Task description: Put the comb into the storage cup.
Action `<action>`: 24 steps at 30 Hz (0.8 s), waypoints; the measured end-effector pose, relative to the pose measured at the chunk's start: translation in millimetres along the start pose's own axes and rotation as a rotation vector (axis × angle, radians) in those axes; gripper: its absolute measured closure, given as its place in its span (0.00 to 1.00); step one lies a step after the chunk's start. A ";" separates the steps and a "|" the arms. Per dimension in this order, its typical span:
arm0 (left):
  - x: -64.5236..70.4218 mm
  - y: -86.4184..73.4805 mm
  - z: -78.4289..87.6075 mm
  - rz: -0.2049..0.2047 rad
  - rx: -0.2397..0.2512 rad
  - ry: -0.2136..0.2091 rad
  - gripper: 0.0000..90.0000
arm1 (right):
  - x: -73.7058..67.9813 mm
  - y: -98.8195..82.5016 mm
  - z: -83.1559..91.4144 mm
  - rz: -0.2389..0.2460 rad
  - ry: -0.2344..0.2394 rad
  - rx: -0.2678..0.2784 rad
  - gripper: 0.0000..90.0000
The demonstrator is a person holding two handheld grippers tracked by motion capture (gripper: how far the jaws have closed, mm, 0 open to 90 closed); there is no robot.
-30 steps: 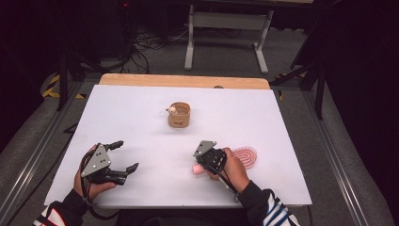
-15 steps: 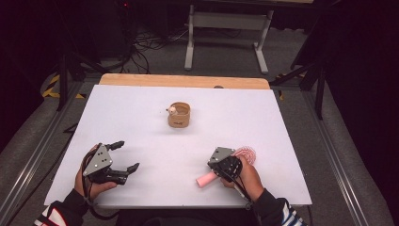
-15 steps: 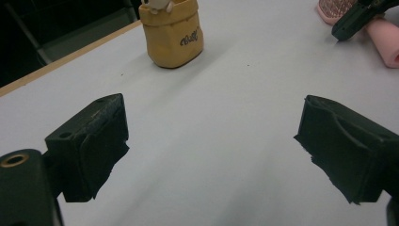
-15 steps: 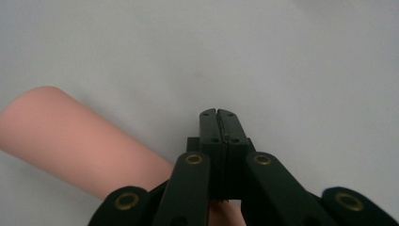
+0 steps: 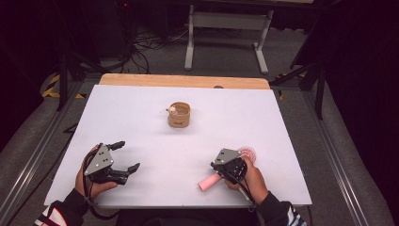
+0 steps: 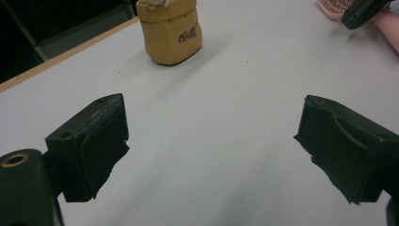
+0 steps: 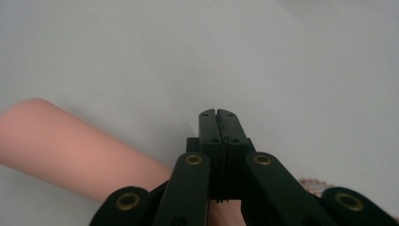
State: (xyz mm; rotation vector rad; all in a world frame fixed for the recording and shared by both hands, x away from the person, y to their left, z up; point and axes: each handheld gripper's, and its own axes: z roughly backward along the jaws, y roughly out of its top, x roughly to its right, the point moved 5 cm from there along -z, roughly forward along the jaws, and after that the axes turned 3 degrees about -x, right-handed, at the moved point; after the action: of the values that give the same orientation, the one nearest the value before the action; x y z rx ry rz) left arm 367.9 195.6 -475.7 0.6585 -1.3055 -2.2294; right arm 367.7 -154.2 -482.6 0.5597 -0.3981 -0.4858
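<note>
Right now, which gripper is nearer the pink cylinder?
Right. The right gripper is directly beside the pink cylinder, jaws shut, seemingly touching it. The left gripper hovers open far across the table.

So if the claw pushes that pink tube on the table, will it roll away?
Probably yes. The pink tube looks round and smooth and lies on its side on the flat white table, so a sideways nudge would likely roll it. Pushed along its length, it would more likely slide. It looks small, so it is probably light.

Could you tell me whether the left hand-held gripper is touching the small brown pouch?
Apart: the high view shows bare table between the left hand-held gripper and the brown pouch.
</note>
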 end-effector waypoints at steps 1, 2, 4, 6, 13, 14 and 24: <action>0.0 0.0 0.0 0.000 0.000 0.000 0.11 | -5.6 3.7 -1.1 0.006 0.016 0.009 1.00; 0.1 -0.1 -0.3 0.000 -0.001 -0.001 0.11 | -8.9 5.4 -2.0 0.011 0.028 0.009 1.00; 0.5 -0.2 -0.5 -0.001 -0.003 -0.004 0.11 | -15.8 8.2 -4.8 0.026 0.050 0.005 1.00; 1.0 -0.5 -0.6 -0.002 -0.005 -0.006 0.11 | -23.8 10.4 -8.2 0.042 0.084 0.000 1.00; 0.3 -0.7 0.0 -0.003 -0.006 -0.007 0.11 | -30.7 8.7 -8.5 0.044 0.126 -0.007 1.00; 0.3 -0.7 0.0 -0.003 -0.006 -0.007 0.11 | -30.4 7.3 -7.3 0.044 0.123 -0.009 1.00; 1.2 -1.7 -0.5 -0.009 -0.019 -0.016 0.11 | -30.2 -7.5 5.1 0.064 0.130 -0.031 1.00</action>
State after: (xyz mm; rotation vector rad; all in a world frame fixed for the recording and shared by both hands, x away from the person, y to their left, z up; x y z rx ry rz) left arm 367.0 195.3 -477.6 0.6417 -1.2903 -2.2557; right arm 338.2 -145.7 -489.8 0.5439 -0.2830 -0.3913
